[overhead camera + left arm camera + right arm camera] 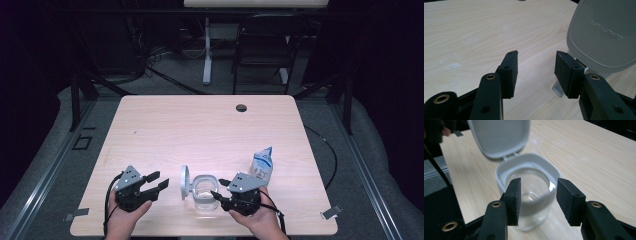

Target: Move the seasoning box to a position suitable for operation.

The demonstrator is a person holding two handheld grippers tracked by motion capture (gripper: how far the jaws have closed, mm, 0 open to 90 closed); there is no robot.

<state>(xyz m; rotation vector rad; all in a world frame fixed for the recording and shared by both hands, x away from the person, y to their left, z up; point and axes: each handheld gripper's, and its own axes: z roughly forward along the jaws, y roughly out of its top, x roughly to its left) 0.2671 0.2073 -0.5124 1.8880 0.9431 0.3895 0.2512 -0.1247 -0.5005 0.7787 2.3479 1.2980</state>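
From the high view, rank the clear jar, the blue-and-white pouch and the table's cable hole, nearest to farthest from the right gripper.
1. Clear jar, lid open, right at the right gripper jaws.
2. Blue-and-white pouch, upright just beyond the gripper's body, to its right.
3. Cable hole, near the table's far edge.

"QUALITY LIFE" on the container lid (602,35)

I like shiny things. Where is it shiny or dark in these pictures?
High view: the table is bright, the room around it dark. Right gripper view: small glints on the clear jar. Left gripper view: soft, even light on the grey lid.
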